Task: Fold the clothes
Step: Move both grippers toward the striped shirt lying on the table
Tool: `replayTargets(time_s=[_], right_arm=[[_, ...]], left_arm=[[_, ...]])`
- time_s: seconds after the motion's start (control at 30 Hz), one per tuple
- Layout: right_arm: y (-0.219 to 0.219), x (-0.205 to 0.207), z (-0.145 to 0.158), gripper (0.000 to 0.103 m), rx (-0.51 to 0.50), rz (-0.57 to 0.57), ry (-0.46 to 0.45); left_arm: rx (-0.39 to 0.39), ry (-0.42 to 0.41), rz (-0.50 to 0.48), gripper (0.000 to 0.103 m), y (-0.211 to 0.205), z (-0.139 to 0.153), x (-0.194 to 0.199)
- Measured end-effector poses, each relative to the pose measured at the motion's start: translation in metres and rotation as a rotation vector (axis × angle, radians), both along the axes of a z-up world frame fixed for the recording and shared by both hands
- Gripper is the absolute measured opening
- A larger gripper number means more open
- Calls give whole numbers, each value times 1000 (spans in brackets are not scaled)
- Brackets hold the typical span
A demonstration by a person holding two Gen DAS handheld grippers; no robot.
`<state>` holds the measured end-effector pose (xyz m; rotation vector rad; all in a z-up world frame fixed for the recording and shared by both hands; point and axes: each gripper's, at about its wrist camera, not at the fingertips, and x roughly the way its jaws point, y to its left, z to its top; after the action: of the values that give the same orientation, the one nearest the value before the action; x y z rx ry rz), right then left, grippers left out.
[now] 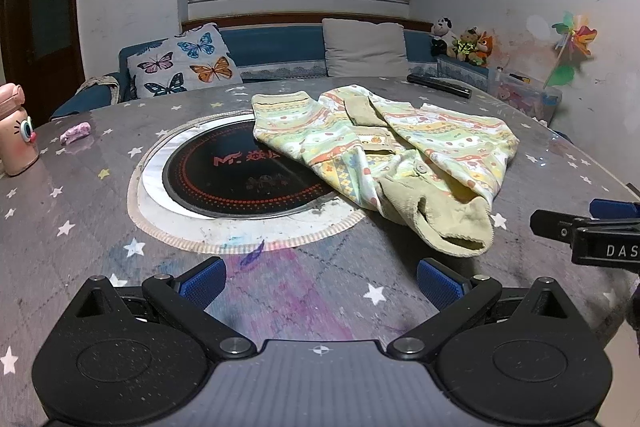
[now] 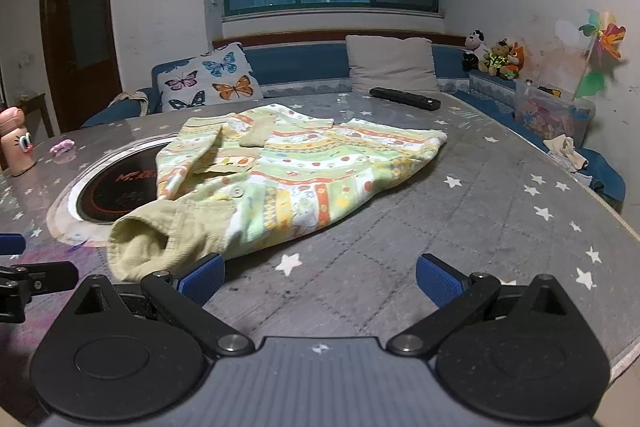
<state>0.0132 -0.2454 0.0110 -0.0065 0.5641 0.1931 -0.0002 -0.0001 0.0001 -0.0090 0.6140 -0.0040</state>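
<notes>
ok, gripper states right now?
Left gripper: open, holding nothing.
Right gripper: open, holding nothing; the garment lies just ahead.

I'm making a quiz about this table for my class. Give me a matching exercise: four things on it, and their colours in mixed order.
Things:
1. bottle
2. remote control
3. shirt cuff
4. crumpled wrapper

Colours:
A. black
B. yellow-green
C. peach with a cartoon eye
D. pink-purple

Pairs: 1-C, 2-A, 3-B, 4-D
</notes>
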Motion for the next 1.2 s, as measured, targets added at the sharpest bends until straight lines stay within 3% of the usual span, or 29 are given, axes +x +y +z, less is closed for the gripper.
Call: replayTargets(time_s=[1.2], right_arm=[[15,-23,-4,103,8,67,36]], left_arm=[[25,3,-38,103,-21,1,-16]])
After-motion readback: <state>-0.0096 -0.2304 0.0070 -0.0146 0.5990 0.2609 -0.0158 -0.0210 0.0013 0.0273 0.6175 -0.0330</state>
